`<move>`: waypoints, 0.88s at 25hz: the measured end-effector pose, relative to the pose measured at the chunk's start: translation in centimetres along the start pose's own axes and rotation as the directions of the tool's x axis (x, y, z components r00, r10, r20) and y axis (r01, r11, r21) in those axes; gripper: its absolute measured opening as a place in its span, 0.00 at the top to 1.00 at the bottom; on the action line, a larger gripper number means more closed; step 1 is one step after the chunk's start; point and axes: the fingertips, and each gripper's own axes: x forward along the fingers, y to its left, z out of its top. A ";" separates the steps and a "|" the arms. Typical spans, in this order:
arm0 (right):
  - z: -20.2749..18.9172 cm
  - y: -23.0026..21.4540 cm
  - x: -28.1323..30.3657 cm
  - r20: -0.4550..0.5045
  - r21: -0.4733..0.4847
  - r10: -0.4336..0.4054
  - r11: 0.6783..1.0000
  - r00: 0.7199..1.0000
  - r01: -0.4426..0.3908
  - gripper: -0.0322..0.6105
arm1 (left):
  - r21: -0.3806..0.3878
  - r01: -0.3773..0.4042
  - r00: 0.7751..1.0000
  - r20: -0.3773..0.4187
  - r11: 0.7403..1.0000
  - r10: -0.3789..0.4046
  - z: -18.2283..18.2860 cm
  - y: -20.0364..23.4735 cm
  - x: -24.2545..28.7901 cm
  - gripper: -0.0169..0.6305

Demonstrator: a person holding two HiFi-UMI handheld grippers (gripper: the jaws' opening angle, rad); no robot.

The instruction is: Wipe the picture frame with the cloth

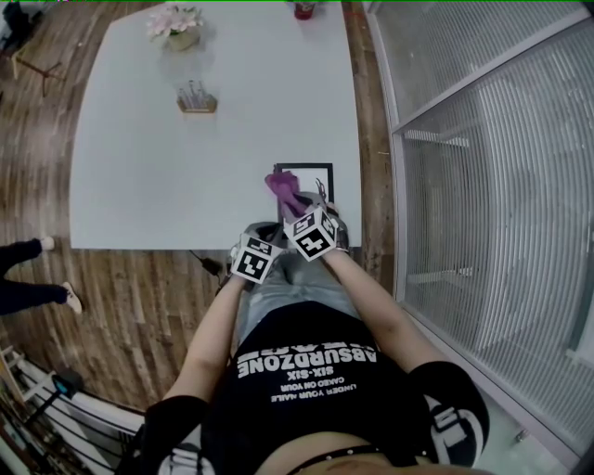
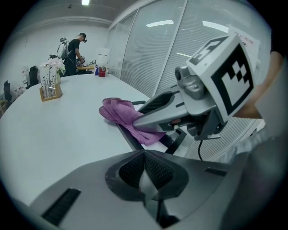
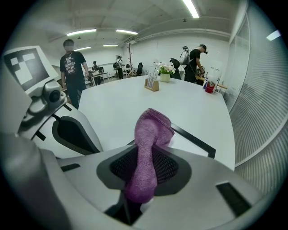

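A black-rimmed picture frame lies flat near the table's front right corner; its rim also shows in the right gripper view and the left gripper view. My right gripper is shut on a purple cloth, and the cloth rests bunched on the frame's left side. In the left gripper view the cloth hangs from the right gripper's fingers. My left gripper is shut with nothing in it, held just left of the right one at the table's front edge.
On the white table stand a flower pot, a small wooden holder and a red cup at the far side. A glass partition runs along the right. People stand beyond the table.
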 end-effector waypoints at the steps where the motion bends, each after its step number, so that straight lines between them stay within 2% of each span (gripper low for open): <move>1: -0.1 0.2 -0.1 0.000 0.001 0.001 1.000 1.000 -0.001 0.78 | 0.000 0.000 1.000 0.003 1.000 0.000 0.0 0.1 0.0 0.95; 8: -0.5 0.4 -0.3 0.015 -0.001 -0.001 1.000 1.000 0.001 0.78 | 0.003 -0.001 1.000 0.000 1.000 0.001 -0.2 0.0 0.0 0.95; 22: -1.6 -2.0 -1.1 -0.001 0.020 -0.050 0.999 0.999 0.050 0.78 | -0.005 0.004 1.000 0.012 1.000 -0.004 -0.1 0.0 -0.1 0.95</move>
